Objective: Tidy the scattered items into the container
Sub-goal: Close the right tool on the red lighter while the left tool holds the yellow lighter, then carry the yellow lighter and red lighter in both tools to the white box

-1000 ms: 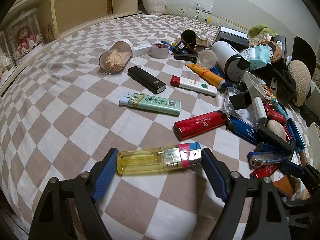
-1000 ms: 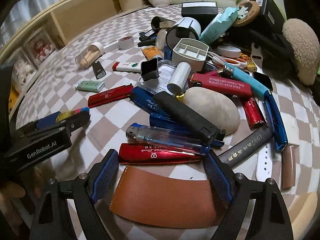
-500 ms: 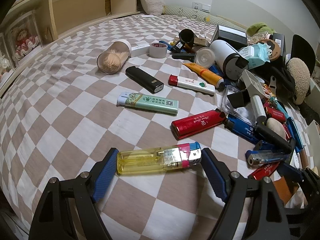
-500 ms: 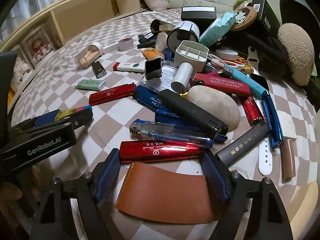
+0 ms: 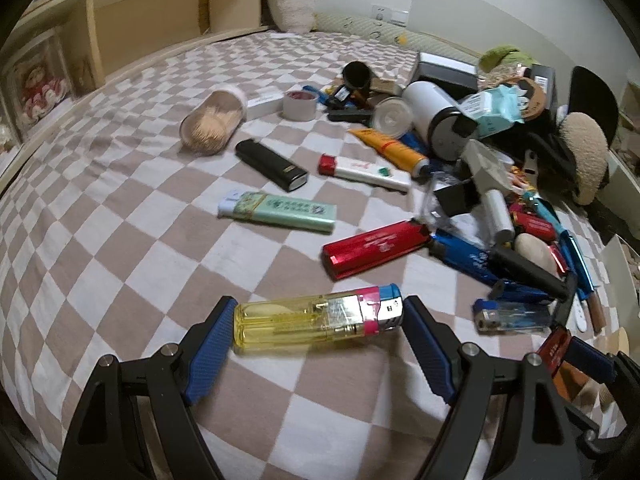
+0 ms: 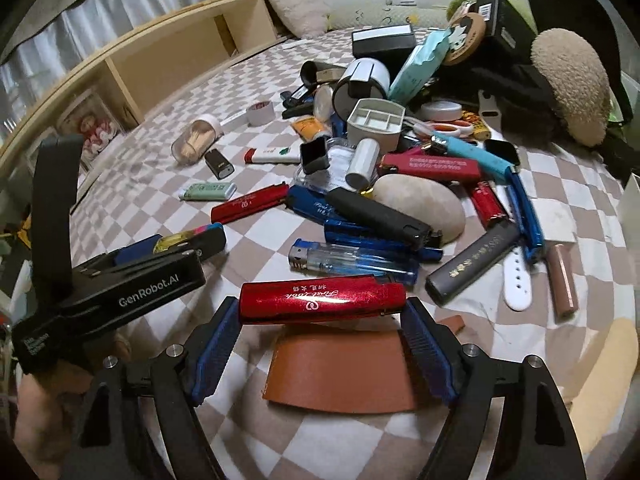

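Left wrist view: my left gripper clamps a yellow lighter lengthwise, one blue pad on its base and the other against its metal head, holding it crosswise over the checked bedspread. Beyond it lie a red lighter, a mint-green lighter and a black lighter, each apart from the others, with a jar of toothpicks tipped on its side further back. In the right wrist view my right gripper is closed end to end on a glossy red lighter with gold script, lifted above a brown leather piece. The cluttered pile sits just past it: a clear blue lighter, a long black lighter and a smooth pale stone. I cannot pick out which thing is the container.
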The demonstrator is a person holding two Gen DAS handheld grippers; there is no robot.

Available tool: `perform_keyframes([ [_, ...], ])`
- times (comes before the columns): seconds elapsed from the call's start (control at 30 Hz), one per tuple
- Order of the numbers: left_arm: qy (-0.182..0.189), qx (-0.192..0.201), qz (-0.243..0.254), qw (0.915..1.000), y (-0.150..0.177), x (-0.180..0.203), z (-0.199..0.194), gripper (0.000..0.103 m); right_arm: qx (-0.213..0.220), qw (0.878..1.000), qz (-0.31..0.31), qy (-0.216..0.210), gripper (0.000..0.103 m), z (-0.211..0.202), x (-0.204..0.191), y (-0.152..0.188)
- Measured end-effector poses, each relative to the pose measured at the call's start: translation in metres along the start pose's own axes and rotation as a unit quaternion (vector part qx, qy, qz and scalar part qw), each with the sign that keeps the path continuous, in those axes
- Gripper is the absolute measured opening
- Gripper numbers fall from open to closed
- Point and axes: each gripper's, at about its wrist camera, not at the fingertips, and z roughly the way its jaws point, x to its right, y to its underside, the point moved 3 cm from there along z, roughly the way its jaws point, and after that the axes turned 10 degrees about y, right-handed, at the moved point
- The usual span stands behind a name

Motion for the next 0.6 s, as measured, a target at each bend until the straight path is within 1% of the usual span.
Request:
perform_keyframes([
  [0.07, 0.010, 0.004, 0.001, 0.9999, -0.001, 0.003, -0.002, 0.083, 0.005, 1.000, 0.009, 0.005, 0.082, -0.004, 0.004, -0.001],
  [0.2, 0.028, 0.014, 0.004, 0.9995, -0.007, 0.012, -0.007, 0.083, 0.016, 0.999, 0.030, 0.002, 0.082, -0.012, 0.012, -0.006],
  [0.5, 0.053, 0.037, 0.052, 0.9966, -0.010, 0.041, -0.026, 0.083, 0.055, 0.996, 0.066, -0.007, 0.082, -0.041, 0.033, -0.018],
  [0.6, 0.065, 0.042, 0.059, 0.9953, -0.013, 0.050, -0.031, 0.083, 0.064, 0.995, 0.072, -0.005, 0.082, -0.048, 0.039, -0.020],
])
